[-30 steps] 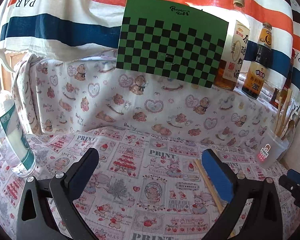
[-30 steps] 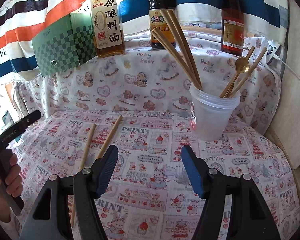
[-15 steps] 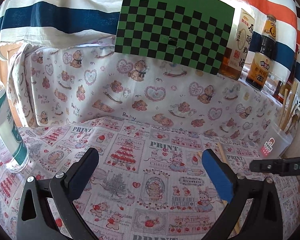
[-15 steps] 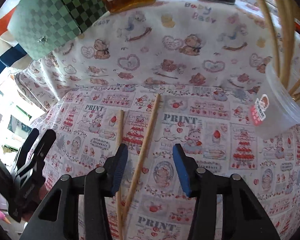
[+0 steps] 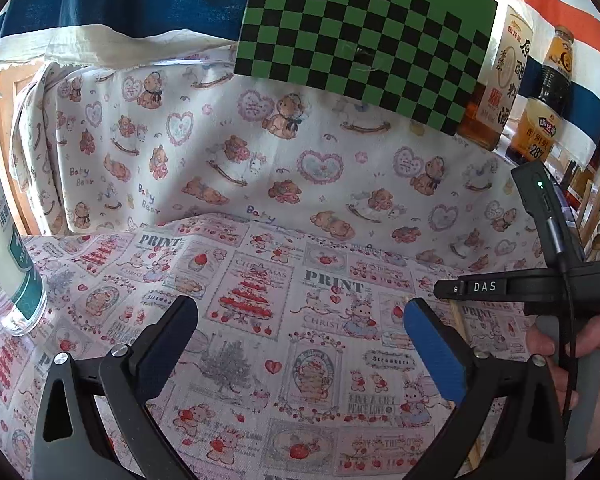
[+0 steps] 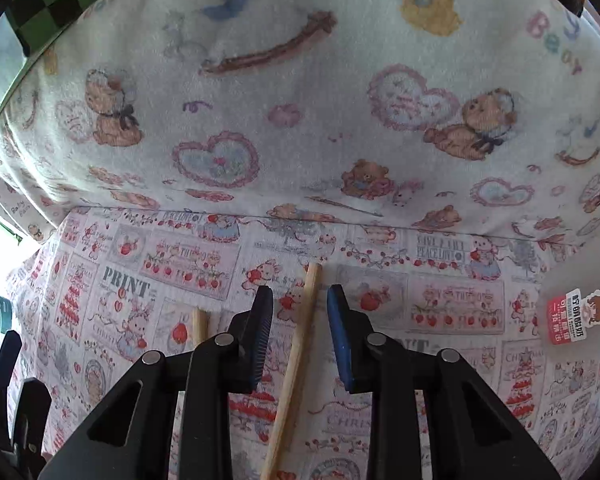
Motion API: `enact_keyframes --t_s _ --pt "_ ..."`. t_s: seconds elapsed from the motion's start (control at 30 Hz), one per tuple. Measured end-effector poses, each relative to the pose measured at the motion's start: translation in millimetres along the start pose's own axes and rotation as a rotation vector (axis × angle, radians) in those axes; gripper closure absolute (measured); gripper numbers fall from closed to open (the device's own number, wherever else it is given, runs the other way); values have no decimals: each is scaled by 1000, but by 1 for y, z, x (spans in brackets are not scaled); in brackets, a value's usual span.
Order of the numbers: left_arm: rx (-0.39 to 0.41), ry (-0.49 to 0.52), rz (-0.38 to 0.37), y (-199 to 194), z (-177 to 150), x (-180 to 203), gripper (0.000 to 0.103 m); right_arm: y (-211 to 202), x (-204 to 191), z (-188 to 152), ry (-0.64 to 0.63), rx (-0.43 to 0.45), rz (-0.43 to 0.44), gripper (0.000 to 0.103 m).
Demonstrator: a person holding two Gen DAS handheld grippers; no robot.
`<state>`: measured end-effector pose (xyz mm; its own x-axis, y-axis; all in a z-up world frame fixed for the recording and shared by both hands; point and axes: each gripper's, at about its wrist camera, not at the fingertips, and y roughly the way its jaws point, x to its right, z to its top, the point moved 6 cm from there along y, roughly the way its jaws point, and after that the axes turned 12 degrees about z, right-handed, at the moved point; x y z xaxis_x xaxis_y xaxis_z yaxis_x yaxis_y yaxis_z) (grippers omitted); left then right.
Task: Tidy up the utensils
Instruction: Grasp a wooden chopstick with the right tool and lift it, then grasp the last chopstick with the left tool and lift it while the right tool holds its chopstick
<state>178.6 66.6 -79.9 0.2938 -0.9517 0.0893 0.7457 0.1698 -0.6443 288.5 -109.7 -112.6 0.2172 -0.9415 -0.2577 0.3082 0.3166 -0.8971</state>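
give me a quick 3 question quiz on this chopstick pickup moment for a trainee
1. True or false: the right gripper has its jaws on either side of a chopstick lying on the tablecloth.
2. Multiple choice: the second chopstick lies (a) to the left of the right gripper's jaws, (b) between them, (c) in a bottle.
3. Fill in: the left gripper holds ____.

Key: 1 true, with a gap on each side of the stick; 2 a; 3 nothing, its jaws are wide apart over the cloth.
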Motion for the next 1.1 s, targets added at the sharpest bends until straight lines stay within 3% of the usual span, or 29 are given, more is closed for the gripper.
enact_keyframes --t_s 0.07,0.1,0.27,0.43,0.57,0.73,0.9,1.0,1.07,1.1 --pt "-3 8 6 1 0 3 1 1 -2 1 -38 0 -47 81" --pt "-3 12 6 2 0 4 1 1 -3 0 -58 7 -66 91" --pt "-5 31 11 2 -1 7 1 -14 -6 -8 -115 103 -120 95" --pt "-75 8 -11 14 -6 5 1 -80 -16 -26 -259 296 -170 95" --pt "-69 6 -8 12 -6 5 1 -153 -12 -41 -251 460 -104 95" --pt "-70 25 26 11 -8 6 1 -235 -5 -59 -237 617 -92 95" --pt "-54 54 32 5 -8 8 1 -284 -8 -71 -228 756 -41 95" --pt "-155 -49 14 1 -1 4 4 -291 -10 -67 -246 803 -28 95" --pt "-192 -164 -90 -8 10 8 7 -295 -10 -61 -256 823 -56 95" --pt "-212 -173 -129 -11 15 16 11 -295 -9 -56 -255 827 -53 95"
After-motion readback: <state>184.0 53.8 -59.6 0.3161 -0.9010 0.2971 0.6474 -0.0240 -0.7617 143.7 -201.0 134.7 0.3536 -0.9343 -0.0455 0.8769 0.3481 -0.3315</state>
